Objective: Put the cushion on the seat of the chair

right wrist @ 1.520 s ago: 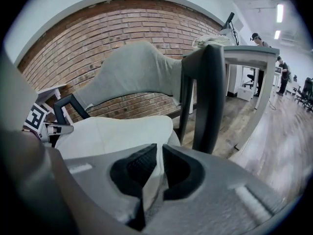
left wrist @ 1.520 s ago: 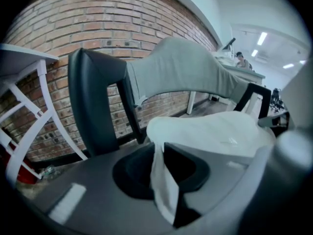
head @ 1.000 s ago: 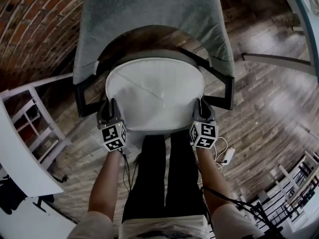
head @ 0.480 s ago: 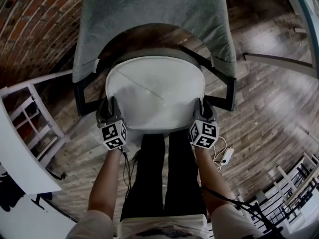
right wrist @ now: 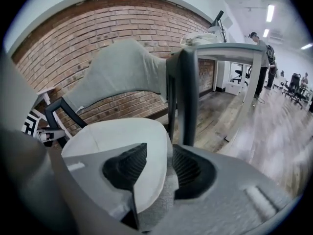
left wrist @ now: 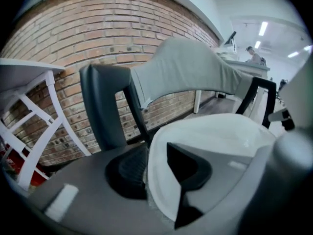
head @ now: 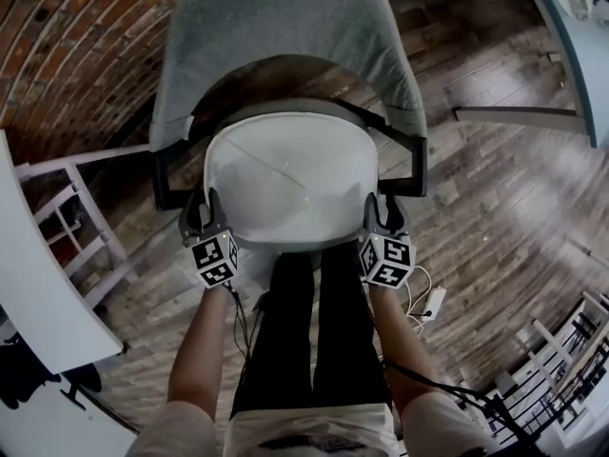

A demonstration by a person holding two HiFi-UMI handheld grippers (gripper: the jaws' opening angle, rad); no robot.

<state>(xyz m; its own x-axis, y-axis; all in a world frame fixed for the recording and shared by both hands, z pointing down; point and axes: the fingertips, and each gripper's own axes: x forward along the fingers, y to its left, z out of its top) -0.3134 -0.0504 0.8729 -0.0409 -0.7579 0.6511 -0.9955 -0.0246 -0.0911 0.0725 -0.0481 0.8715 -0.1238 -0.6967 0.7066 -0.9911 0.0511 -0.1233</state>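
The white cushion [head: 290,179] is over the seat [head: 285,106] of the gray chair [head: 285,27]. The left gripper [head: 202,219] pinches the cushion's left edge, with its jaws closed tight on it. The right gripper [head: 379,219] pinches the right edge the same way. I cannot tell if the cushion rests on the seat. A brick wall [head: 57,55] is behind the chair.

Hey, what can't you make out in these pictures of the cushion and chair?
Seat of the grey fabric chair: head view, mostly covered by the white round cushion, so contact is unclear.
Chair legs: head view, hidden beneath the cushion and the person's black-trousered legs.
A distant standing person: right gripper view, too small for detail.
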